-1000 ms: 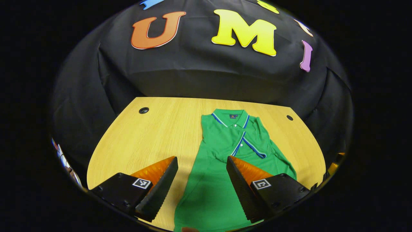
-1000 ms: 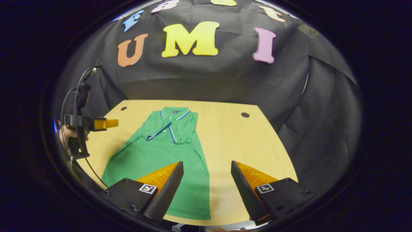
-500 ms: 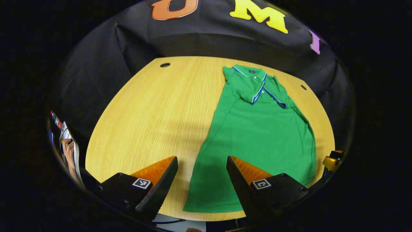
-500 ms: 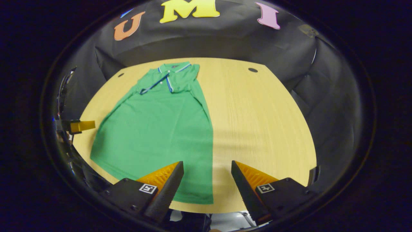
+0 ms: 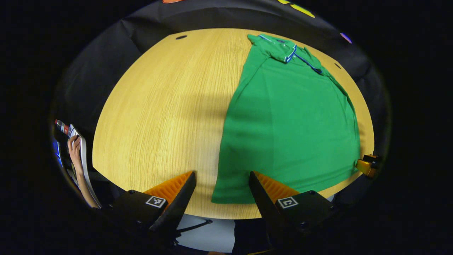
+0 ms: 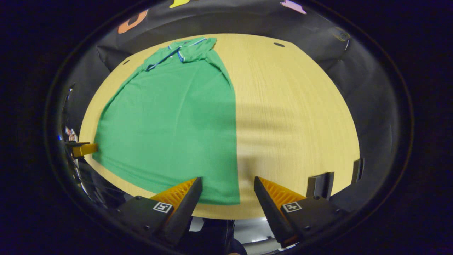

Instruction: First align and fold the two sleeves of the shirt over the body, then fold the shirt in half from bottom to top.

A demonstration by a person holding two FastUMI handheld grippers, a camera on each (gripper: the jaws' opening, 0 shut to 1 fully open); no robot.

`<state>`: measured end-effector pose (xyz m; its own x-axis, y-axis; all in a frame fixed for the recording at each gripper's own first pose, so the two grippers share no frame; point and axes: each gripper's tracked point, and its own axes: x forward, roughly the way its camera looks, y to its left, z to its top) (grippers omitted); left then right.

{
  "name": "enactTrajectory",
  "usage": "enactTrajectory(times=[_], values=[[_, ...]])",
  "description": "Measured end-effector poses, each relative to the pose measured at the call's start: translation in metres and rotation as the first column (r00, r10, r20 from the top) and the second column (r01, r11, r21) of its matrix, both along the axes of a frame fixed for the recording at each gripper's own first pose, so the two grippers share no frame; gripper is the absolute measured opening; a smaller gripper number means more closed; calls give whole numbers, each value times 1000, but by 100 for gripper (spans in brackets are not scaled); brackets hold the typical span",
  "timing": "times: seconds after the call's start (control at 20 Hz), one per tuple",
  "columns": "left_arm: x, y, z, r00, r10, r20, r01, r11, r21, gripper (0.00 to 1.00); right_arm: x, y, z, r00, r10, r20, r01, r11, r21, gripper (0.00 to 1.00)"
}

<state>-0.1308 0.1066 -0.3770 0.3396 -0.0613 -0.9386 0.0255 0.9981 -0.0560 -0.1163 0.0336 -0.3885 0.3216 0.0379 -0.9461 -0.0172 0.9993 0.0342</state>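
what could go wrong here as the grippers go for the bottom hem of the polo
The polo shirt's bottom hem lies close to the table's near edge, so a gripper coming in low might knock that edge. Both the left gripper and the right gripper are open above the hem corners; unequal bites could skew the fold. The sleeves lie loosely folded near the collar and could slip out of place when the hem comes up.
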Motion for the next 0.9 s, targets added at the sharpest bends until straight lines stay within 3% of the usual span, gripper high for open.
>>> enactTrajectory(times=[0.4,0.6,0.7,0.8,0.85,0.9], values=[[6,-3,-4,997,-49,-65,48,999,-17,99,3,3,-2,984,-59,-169,57,998,-14,93],[7,-2,-5,990,-62,-130,61,998,-16,99,6,6,-2,967,-24,-254,21,1000,-17,98],[9,-4,-5,984,-64,-167,63,998,-15,100,7,6,-4,960,-29,-279,25,1000,-18,93],[9,-3,-5,979,-61,-192,60,998,-16,99,9,6,-4,955,-30,-295,26,999,-19,97],[8,-3,-4,979,-56,-196,53,998,-18,99,8,5,-4,955,-38,-293,33,999,-20,92],[8,-6,-3,979,-62,-196,59,998,-19,95,8,6,-3,954,-43,-297,40,999,-18,96]])
